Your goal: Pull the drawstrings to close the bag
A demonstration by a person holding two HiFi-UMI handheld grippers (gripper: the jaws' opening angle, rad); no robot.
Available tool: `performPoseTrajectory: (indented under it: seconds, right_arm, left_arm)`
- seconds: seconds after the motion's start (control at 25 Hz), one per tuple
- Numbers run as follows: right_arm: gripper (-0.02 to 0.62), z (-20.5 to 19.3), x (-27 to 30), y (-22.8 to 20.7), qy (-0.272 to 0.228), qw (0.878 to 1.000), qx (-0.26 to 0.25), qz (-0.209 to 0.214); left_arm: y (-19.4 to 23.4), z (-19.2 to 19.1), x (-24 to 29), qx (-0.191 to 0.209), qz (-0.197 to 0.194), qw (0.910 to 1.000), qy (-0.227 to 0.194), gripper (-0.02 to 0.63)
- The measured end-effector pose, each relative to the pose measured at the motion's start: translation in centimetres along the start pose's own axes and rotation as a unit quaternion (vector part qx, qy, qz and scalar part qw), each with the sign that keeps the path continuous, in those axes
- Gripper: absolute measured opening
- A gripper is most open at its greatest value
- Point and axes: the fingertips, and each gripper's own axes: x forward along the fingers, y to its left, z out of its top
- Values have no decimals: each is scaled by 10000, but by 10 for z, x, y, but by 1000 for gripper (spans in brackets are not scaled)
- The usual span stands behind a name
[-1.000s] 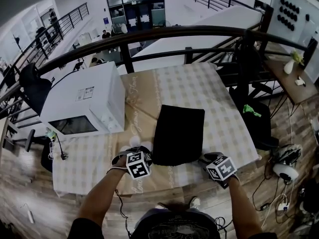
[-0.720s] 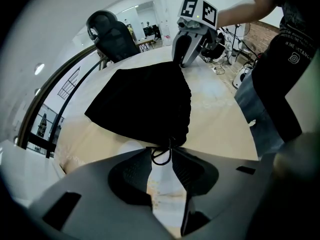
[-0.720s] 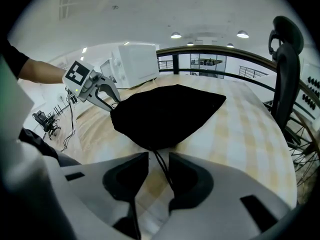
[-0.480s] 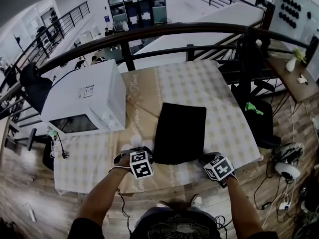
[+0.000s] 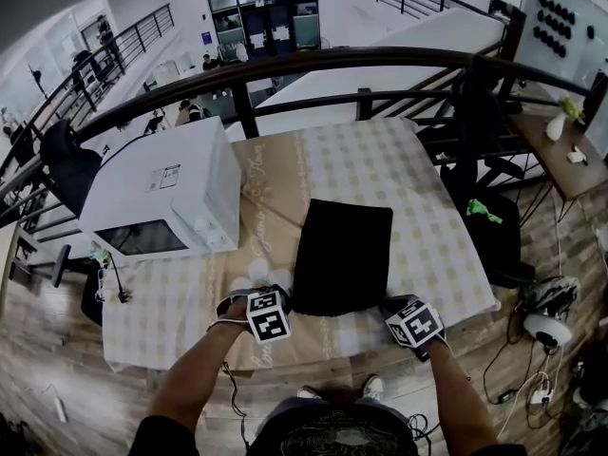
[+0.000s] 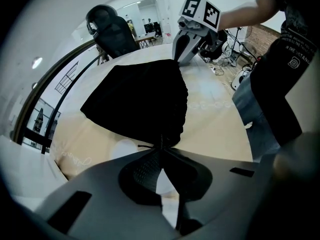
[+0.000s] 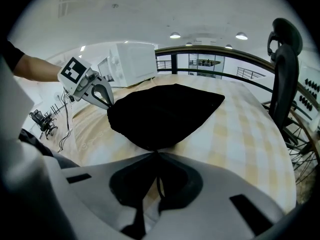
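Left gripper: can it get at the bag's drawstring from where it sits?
Likely yes. The left gripper has just closed its jaws at the near corner of the black bag, seemingly on the drawstring; nothing blocks it.

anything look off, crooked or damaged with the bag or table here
Nothing spilled or damaged. The black bag lies flat on the checked tablecloth. Only its near edge looks ruffled, by the left gripper, whose jaws, like those of the right gripper, have just closed on a drawstring.

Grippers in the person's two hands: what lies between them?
The black bag, flat on the checked tablecloth, fills the stretch between the left gripper and the right gripper; the head view shows it.
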Motion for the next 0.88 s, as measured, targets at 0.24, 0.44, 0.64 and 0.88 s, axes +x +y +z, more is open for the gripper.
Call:
performPoseTrajectory:
  seconds: [0.24, 0.44, 0.64, 0.88]
  right_arm:
    - [21, 3, -3, -1, -57, 10000, -34, 6]
    - [21, 14, -9, -4, -179, 9998, -109, -55]
    - [21, 29, -20, -11, -374, 9991, -143, -113]
    - [21, 51, -35, -19, -647, 9974, -241, -188]
  left_arm:
    - [2, 1, -2, -478, 42, 9987, -165, 31]
    - [5, 4, -5, -742, 153, 9966, -324, 31]
    - [10, 7, -12, -960, 309, 9939, -435, 31]
    - [25, 16, -28, -1345, 634, 9863, -719, 31]
